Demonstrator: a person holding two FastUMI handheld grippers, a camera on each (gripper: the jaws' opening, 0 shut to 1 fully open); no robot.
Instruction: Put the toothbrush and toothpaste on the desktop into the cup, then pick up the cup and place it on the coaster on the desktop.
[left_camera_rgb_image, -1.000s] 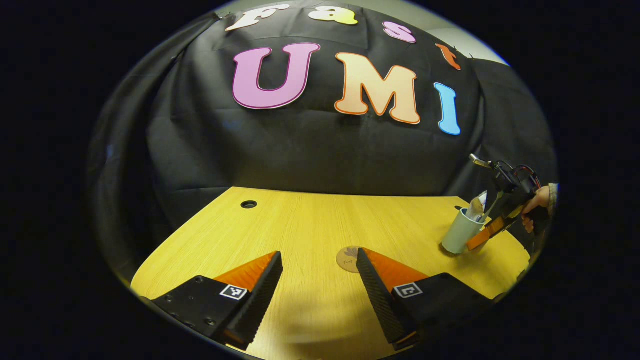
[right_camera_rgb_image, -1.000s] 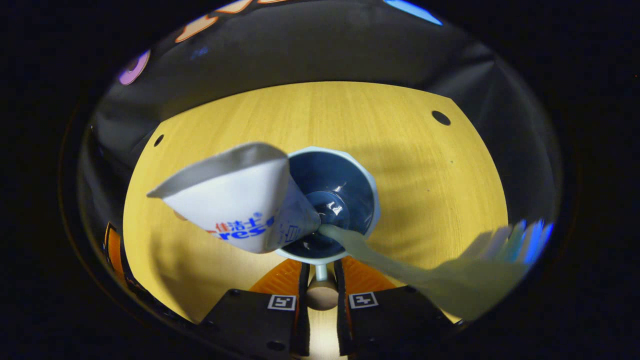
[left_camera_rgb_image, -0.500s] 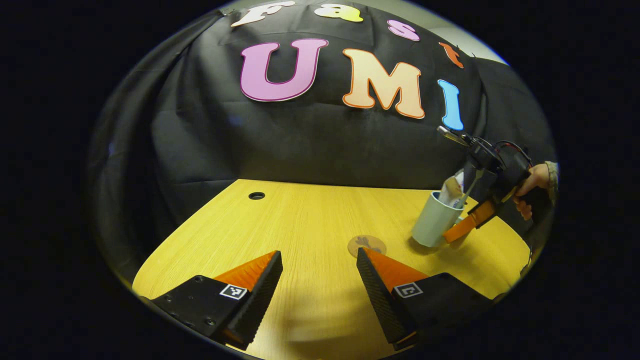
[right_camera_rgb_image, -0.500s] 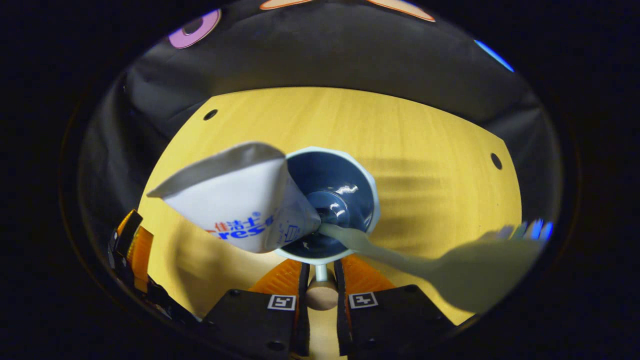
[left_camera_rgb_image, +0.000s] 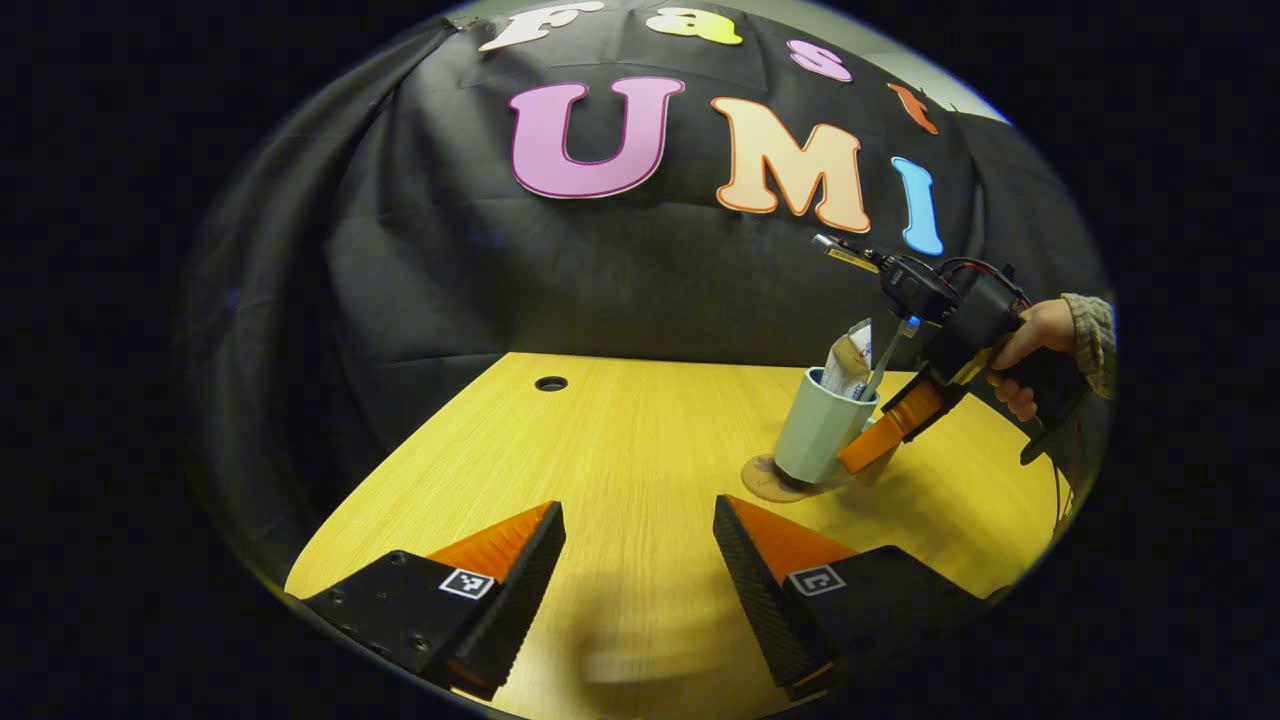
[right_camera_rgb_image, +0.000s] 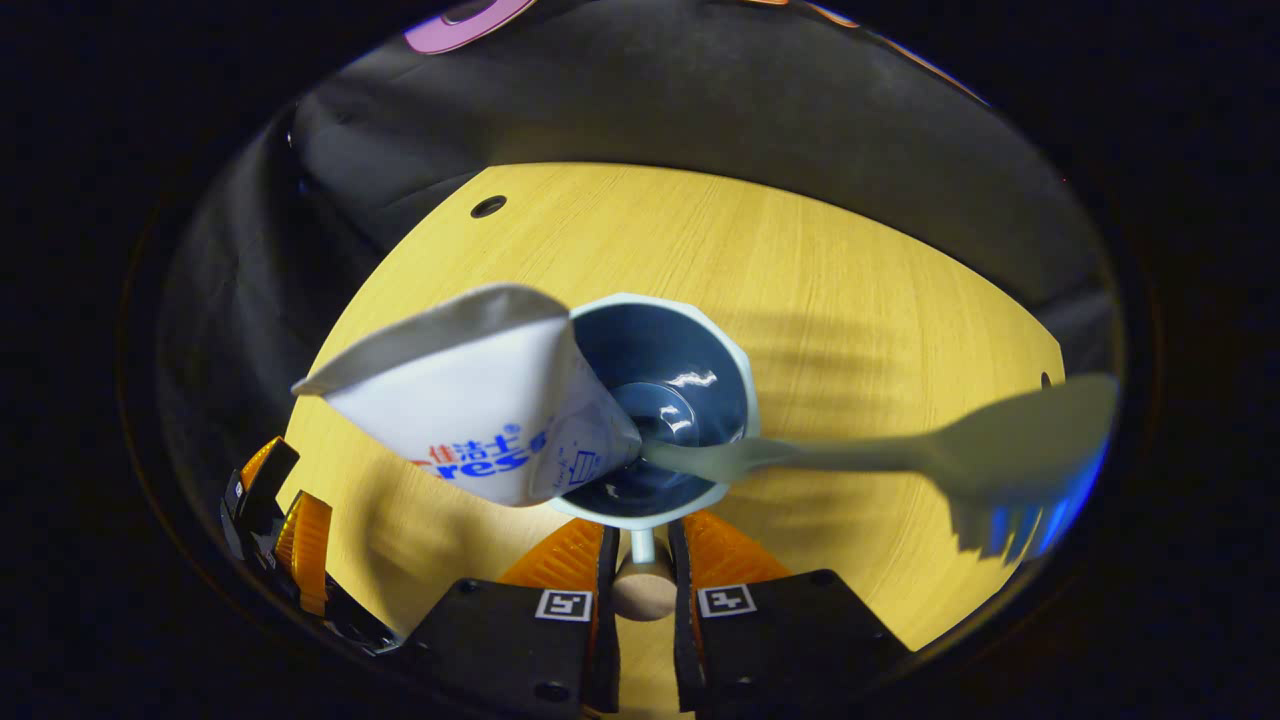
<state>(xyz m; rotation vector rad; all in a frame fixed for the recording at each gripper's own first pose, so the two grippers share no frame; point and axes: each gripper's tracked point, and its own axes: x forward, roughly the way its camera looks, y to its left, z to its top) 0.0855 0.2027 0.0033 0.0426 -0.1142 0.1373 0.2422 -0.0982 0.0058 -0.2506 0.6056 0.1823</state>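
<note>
Between my right gripper's (right_camera_rgb_image: 640, 570) 2 ribbed orange fingers sits the wooden-knobbed handle of the smooth pale-blue cup (left_camera_rgb_image: 822, 438), clamped tight, cup over the round cork coaster (left_camera_rgb_image: 765, 481). Inside lean the crimped white toothpaste tube (right_camera_rgb_image: 470, 410) and pale-green toothbrush (right_camera_rgb_image: 900, 455). My left gripper (left_camera_rgb_image: 640, 560) hangs spread wide above the yellow woodgrain desktop (left_camera_rgb_image: 600, 450).

One cup (left_camera_rgb_image: 820, 440), toothbrush (right_camera_rgb_image: 1000, 460), toothpaste (right_camera_rgb_image: 470, 400), coaster (left_camera_rgb_image: 762, 480).

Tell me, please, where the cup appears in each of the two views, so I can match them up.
Left gripper view: the cup stands right of centre, over the coaster, with the right tongs at its side.
Right gripper view: the cup sits at centre, seen from above.
Shared landmark: the toothpaste sticking out of it.
</note>
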